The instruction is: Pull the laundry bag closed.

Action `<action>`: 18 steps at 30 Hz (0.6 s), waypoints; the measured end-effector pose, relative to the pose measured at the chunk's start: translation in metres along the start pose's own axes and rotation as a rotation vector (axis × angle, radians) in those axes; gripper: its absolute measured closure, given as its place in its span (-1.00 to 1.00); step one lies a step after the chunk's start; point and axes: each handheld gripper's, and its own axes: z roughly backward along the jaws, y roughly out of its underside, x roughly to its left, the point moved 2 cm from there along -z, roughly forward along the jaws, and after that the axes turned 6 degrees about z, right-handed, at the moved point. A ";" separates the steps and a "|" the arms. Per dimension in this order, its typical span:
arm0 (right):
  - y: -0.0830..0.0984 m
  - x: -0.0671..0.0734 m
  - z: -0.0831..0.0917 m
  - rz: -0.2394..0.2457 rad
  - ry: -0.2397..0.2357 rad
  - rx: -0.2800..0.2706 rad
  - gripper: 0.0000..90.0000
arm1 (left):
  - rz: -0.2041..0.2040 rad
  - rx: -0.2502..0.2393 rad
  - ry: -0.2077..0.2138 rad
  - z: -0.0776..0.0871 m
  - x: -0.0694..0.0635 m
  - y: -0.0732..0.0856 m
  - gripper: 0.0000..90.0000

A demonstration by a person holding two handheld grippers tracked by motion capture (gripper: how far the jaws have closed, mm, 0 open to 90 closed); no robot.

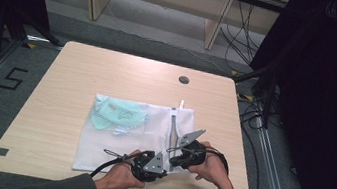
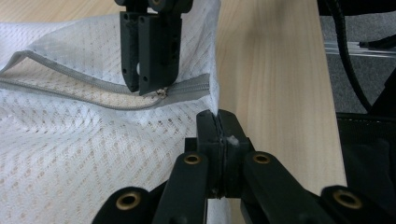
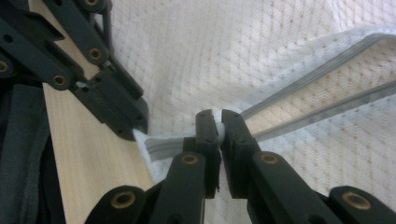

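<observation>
This looks like a lab room for recording. Far past the grippers, black curtains [image 1: 327, 98] hang around a plain wooden table [image 1: 83, 76], loose cables [image 1: 239, 32] lie about, and the floor has a taped number [image 1: 11, 78].

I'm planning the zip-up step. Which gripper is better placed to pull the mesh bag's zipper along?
Right. The right gripper is shut on the zipper pull, where the two rows meet. The left gripper is shut on the mesh laundry bag corner beside the zipper, likely anchoring it.

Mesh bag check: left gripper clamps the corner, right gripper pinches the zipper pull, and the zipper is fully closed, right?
Not quite. The zipper is partly open; the left gripper view shows its two sides spread apart. The left gripper does clamp the mesh bag corner, and the right gripper pinches the pull.
</observation>
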 end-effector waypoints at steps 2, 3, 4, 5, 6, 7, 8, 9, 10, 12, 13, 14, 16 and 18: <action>0.000 -0.001 0.000 0.000 0.003 0.004 0.93 | 0.002 0.001 0.004 0.000 0.000 0.000 0.98; 0.000 -0.002 0.000 0.001 0.007 0.007 0.93 | 0.005 -0.004 -0.001 0.000 0.000 0.000 0.97; 0.000 -0.003 -0.001 0.004 0.011 0.004 0.93 | 0.005 0.000 0.005 0.000 0.000 0.000 0.97; 0.000 -0.004 0.000 0.001 0.014 0.010 0.93 | 0.005 0.001 0.007 0.000 0.000 0.000 0.97; 0.000 -0.005 -0.001 0.000 0.014 0.008 0.93 | 0.003 0.003 0.006 0.000 0.000 0.000 0.97; 0.000 -0.005 0.000 -0.027 0.018 0.020 0.93 | 0.004 0.004 0.009 0.000 0.000 0.000 0.97; 0.000 -0.005 0.000 -0.027 0.018 0.020 0.93 | 0.005 0.003 0.011 0.001 0.000 0.000 0.97; 0.000 -0.005 -0.001 -0.021 0.022 0.019 0.93 | -0.001 0.009 0.010 0.001 0.000 0.000 0.97; -0.001 -0.006 -0.001 -0.019 0.025 0.024 0.93 | 0.003 0.005 0.012 0.001 -0.001 0.000 0.97; -0.002 -0.008 -0.002 -0.013 0.024 0.024 0.93 | -0.001 0.008 0.010 0.001 -0.001 0.000 0.97; -0.002 -0.009 -0.003 -0.017 0.023 0.022 0.93 | -0.002 0.011 0.012 0.001 -0.001 0.000 0.97; -0.001 -0.011 -0.004 -0.014 0.028 0.026 0.93 | 0.003 0.005 0.014 0.001 -0.002 0.000 0.97; -0.001 -0.013 -0.004 -0.019 0.021 0.028 0.93 | 0.000 0.005 0.013 0.001 -0.002 0.000 0.97; -0.002 -0.014 -0.004 -0.027 0.028 0.024 0.93 | 0.000 0.002 0.009 0.001 -0.002 0.000 0.97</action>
